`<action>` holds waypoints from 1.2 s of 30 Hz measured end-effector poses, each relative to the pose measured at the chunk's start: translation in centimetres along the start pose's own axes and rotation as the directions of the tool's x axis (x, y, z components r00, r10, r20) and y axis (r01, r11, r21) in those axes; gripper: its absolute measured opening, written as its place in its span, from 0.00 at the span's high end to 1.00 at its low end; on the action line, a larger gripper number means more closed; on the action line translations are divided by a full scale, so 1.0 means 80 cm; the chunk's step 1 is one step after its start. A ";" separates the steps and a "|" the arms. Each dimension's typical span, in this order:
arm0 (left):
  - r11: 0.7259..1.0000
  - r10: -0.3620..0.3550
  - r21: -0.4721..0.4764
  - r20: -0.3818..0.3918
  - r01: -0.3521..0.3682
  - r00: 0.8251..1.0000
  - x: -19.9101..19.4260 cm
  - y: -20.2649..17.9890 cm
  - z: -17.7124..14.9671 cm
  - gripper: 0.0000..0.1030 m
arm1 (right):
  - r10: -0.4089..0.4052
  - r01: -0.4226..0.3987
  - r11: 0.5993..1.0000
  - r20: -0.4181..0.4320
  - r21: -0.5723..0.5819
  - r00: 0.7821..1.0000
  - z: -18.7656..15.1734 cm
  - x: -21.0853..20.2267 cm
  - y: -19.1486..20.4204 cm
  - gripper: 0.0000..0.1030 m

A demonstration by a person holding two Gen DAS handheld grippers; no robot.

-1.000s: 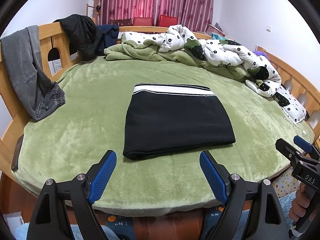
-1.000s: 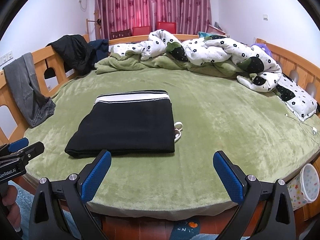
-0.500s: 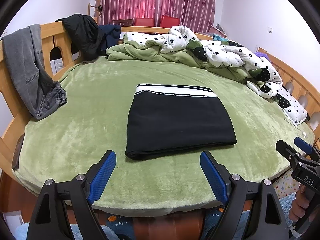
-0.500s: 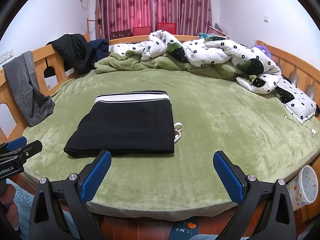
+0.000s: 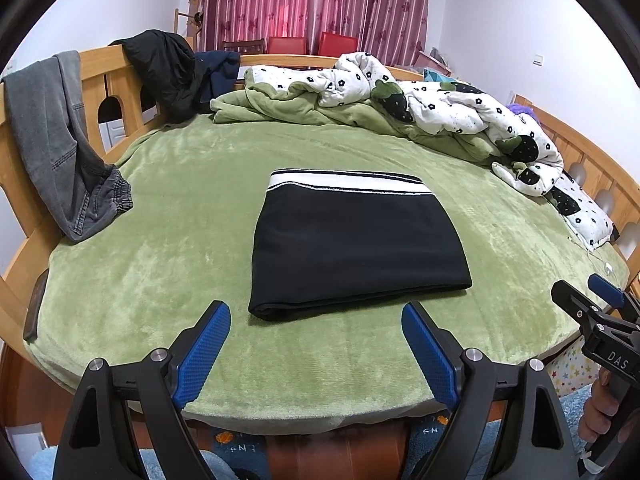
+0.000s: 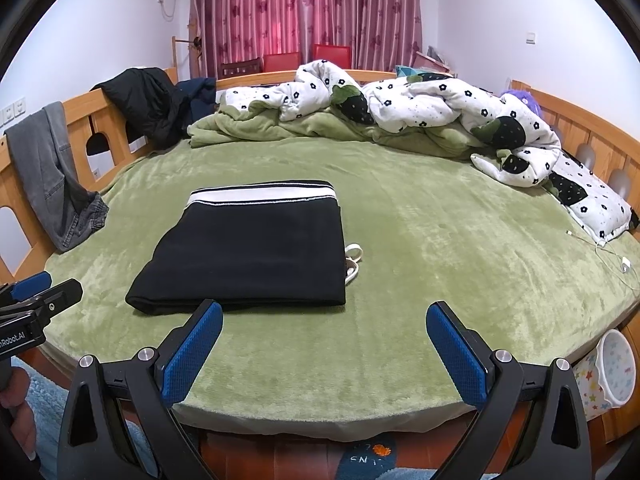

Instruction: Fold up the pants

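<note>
Both wrist cams are sitting low off the bed's [image 5: 120, 280] near edge, tilting down toward the curtains [image 6: 304, 12], sharing the folded pants [image 5: 356, 248] mid-frame (right cam is looking from further right).

Pants [image 5: 356, 248]: black, with a white waistband edged in thin black stripes. Bed cover [image 5: 180, 264]: plain green plush. Quilt [image 6: 440, 108]: white with small black flowers, green underside. Curtains [image 5: 312, 0]: dark red with a flower print. Jeans [image 5: 56, 140] on the rail: grey. Bed frame [image 5: 116, 80]: light wood. Gripper pads [image 5: 202, 354]: blue on black.
</note>
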State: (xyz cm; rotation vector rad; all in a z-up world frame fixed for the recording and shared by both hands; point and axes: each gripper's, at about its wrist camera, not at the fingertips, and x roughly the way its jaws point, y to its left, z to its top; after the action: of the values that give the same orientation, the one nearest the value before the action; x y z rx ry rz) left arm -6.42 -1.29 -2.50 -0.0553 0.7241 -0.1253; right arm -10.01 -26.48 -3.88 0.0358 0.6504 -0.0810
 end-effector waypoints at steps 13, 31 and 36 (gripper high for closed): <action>1.000 -0.001 0.006 0.003 0.001 1.000 0.000 0.003 0.002 0.14 | -0.002 0.002 1.000 0.002 0.001 1.000 -0.001 0.000 0.000 0.03; 1.000 0.003 0.005 0.008 -0.003 1.000 -0.001 0.002 0.002 0.12 | 0.001 -0.001 1.000 0.002 0.001 1.000 0.000 0.001 -0.004 0.03; 1.000 0.010 0.014 0.019 -0.010 1.000 -0.005 0.004 0.010 0.11 | 0.004 -0.004 1.000 0.003 0.002 1.000 0.000 0.001 -0.005 0.03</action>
State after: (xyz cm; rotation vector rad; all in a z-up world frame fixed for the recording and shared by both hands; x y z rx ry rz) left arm -6.14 -0.91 -1.64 -0.0396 0.7048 -0.1201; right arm -10.00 -26.88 -3.94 0.0388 0.6471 -0.0776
